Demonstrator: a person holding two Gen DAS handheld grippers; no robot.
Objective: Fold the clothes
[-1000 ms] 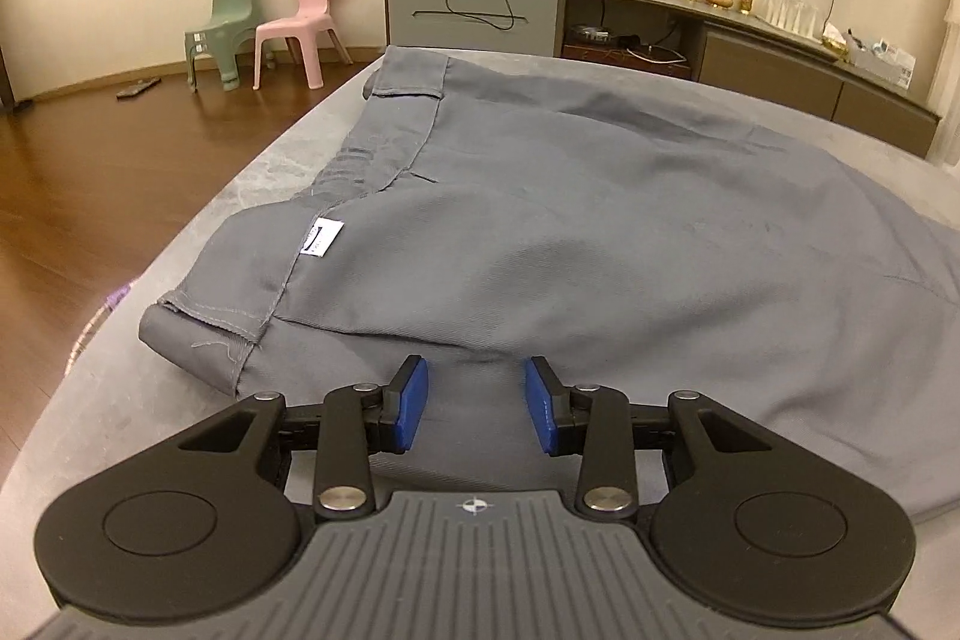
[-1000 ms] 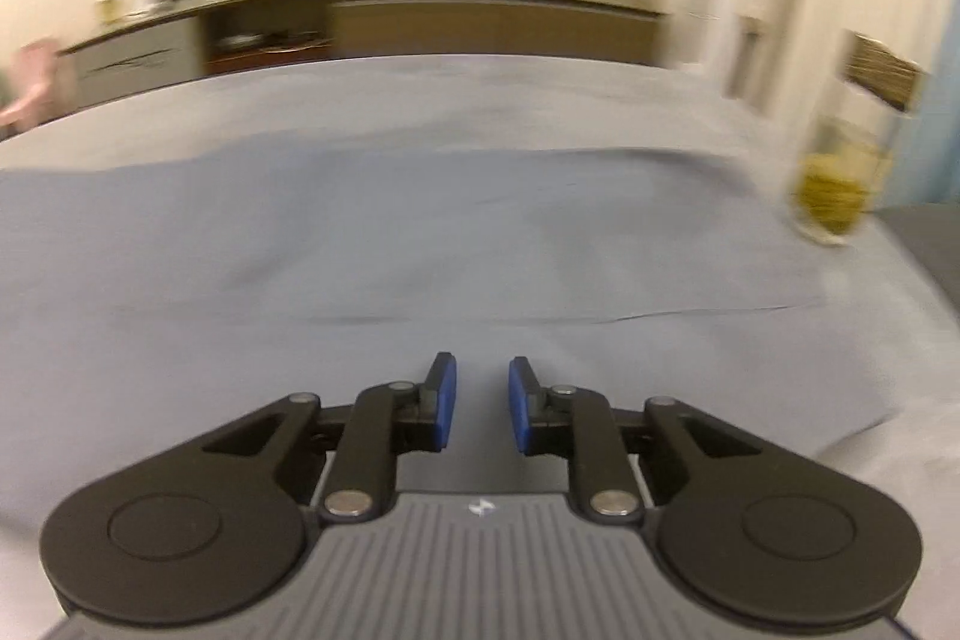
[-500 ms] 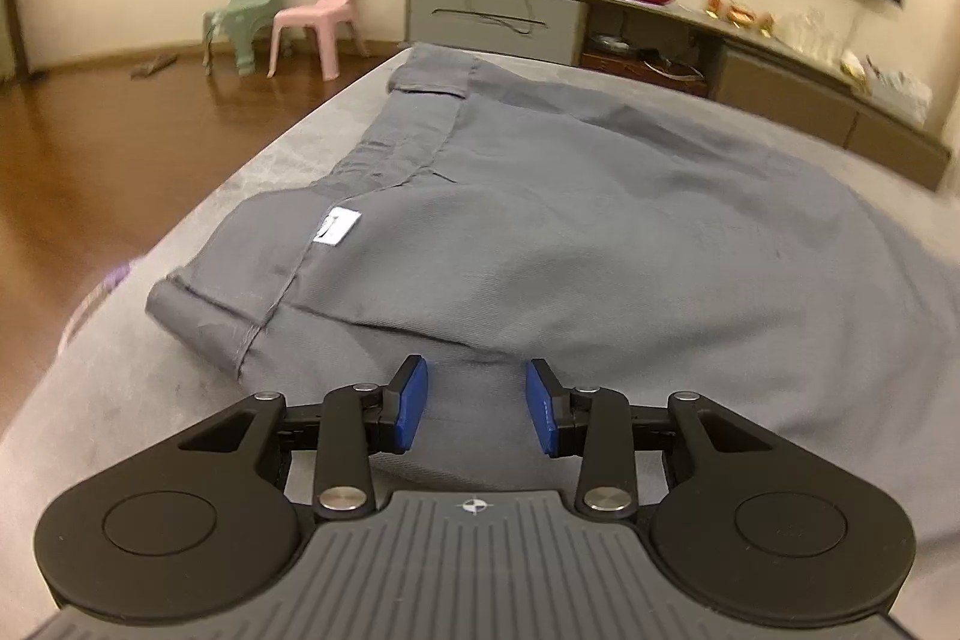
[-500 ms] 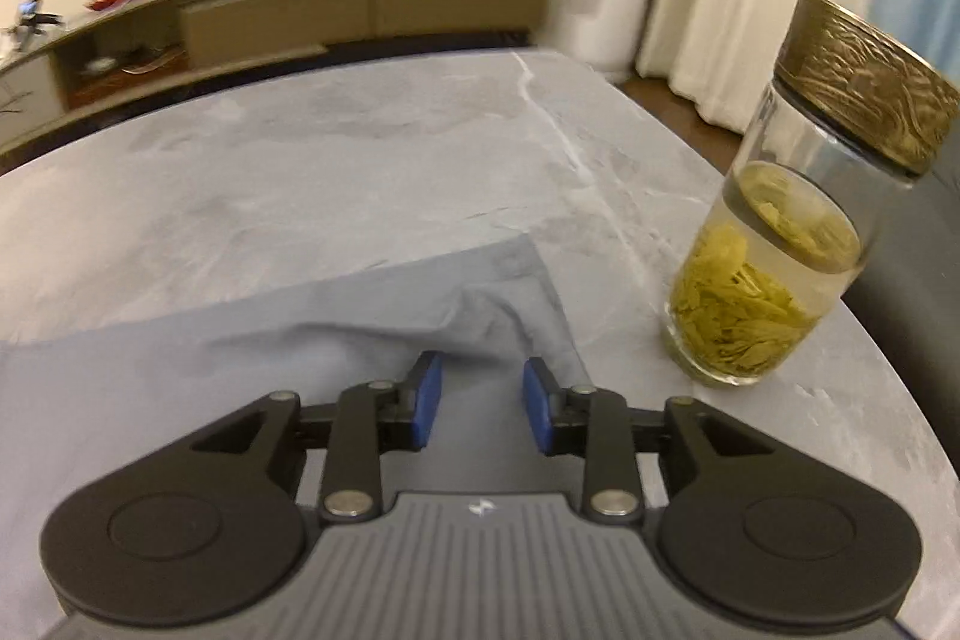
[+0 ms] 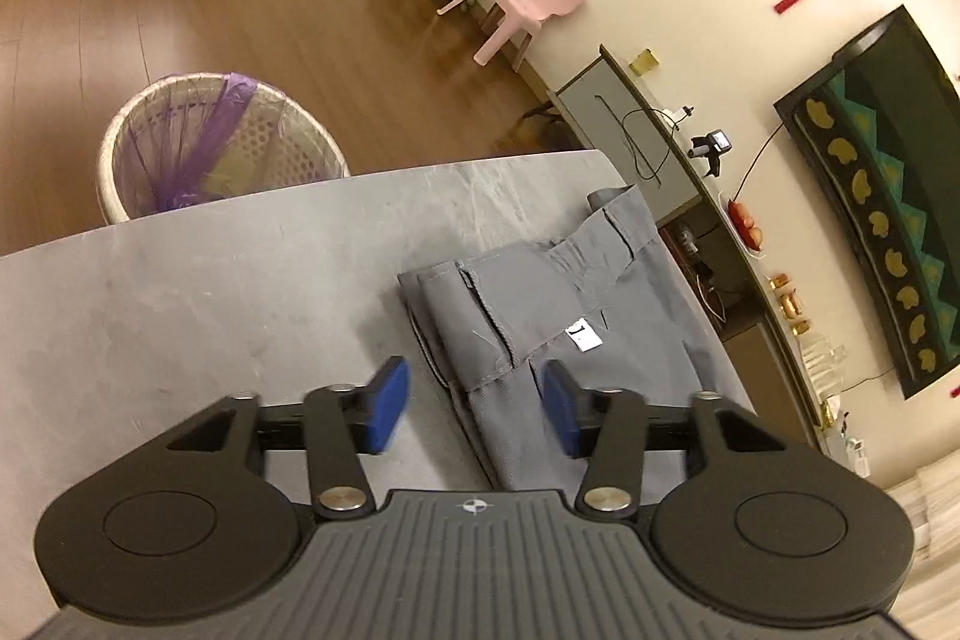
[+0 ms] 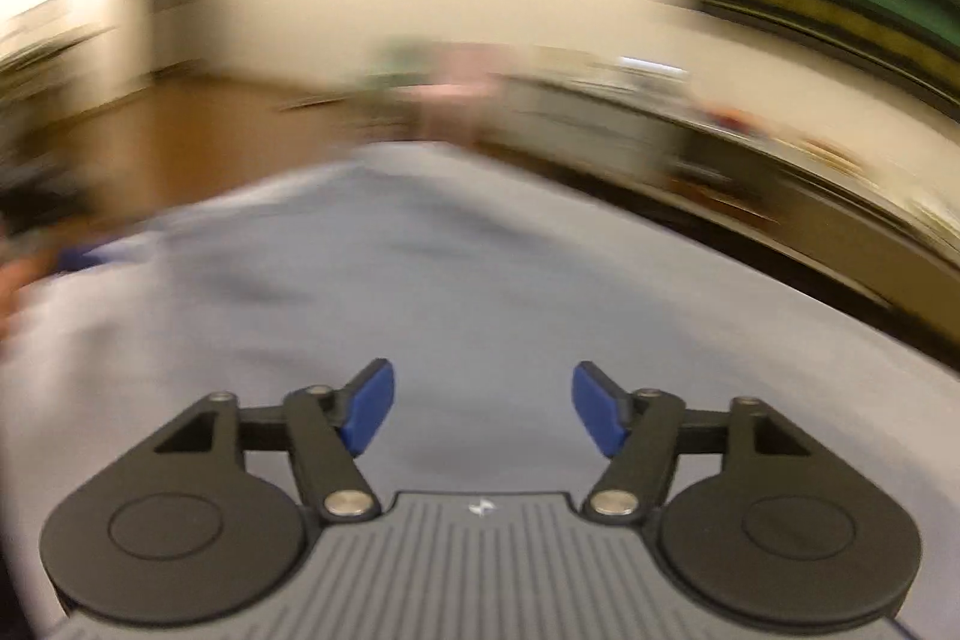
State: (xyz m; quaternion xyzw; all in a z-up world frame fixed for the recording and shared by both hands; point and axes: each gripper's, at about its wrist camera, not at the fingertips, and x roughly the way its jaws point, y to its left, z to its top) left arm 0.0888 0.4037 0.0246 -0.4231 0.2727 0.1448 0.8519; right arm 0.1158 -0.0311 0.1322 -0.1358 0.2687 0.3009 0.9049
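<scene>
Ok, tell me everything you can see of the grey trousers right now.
The grey trousers lie on the grey stone-look table, a woven fabric with stitched seams, a waistband at the far end and a small white size tag. The near edge is folded over in layers. The left gripper hangs open over that edge. The right view is blurred, showing only grey cloth.

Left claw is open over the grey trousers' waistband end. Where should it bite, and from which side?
Take the folded corner of the grey trousers at the stitched waistband seam, coming from the bare table side. That edge lies doubled and thick, slightly raised off the table, and already sits between the open left claw's pads, so probably only a short advance is needed.
</scene>
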